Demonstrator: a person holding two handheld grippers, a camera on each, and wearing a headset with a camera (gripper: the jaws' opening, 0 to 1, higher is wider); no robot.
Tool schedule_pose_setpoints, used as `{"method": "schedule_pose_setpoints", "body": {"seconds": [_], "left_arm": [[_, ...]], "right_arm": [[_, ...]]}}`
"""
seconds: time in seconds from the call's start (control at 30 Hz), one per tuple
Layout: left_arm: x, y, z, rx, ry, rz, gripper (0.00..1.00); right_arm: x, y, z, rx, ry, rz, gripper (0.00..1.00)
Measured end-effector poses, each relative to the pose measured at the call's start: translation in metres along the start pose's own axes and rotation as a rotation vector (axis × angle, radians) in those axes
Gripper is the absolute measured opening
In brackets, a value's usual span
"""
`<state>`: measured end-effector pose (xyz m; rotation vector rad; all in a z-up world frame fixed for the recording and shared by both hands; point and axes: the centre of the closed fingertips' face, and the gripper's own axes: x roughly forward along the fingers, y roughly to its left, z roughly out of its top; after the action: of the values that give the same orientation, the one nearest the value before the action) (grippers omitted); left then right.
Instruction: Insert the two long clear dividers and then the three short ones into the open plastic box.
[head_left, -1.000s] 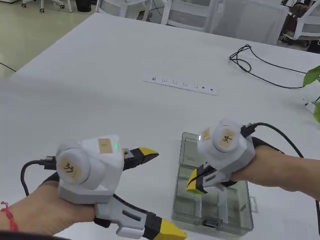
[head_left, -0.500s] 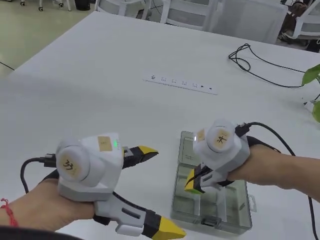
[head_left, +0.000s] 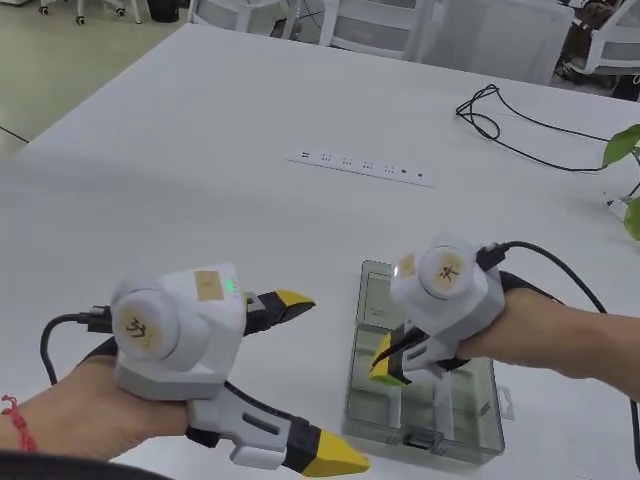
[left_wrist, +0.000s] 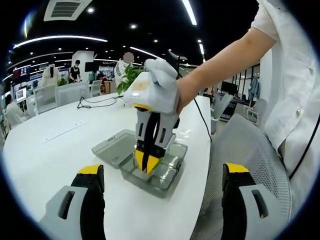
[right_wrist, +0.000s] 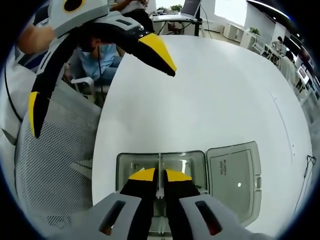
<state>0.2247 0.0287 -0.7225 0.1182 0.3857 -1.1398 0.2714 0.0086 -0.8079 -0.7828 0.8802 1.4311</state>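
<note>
While the left claw (head_left: 314, 380) hangs at the lower left of the head view with its jaws spread wide and nothing in them, the right claw (head_left: 385, 368) is over at the lower right, tips down in the open plastic box (head_left: 480, 430) on the white counter (head_left: 200, 150). In its own view those jaws are pinched nearly together on a thin clear divider (right_wrist: 159, 162) standing upright in the box, lid (right_wrist: 232, 175) lying flat to the right.

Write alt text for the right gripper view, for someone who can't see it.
The right tongs pinch a thin clear divider over the open plastic box, its lid lying flat alongside. The left tongs hang open above a white table.
</note>
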Motion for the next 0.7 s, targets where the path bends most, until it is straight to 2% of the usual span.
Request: {"method": "schedule_pose_setpoints", "body": {"seconds": [0.5, 0.7], "left_arm": [[0.001, 0.000, 0.005, 0.005, 0.003, -0.001, 1.00], [0.001, 0.000, 0.006, 0.003, 0.005, -0.001, 1.00]], "right_arm": [[-0.034, -0.001, 0.018, 0.068, -0.135, -0.025, 0.21], [-0.053, -0.001, 0.017, 0.093, -0.181, -0.035, 0.28]]}}
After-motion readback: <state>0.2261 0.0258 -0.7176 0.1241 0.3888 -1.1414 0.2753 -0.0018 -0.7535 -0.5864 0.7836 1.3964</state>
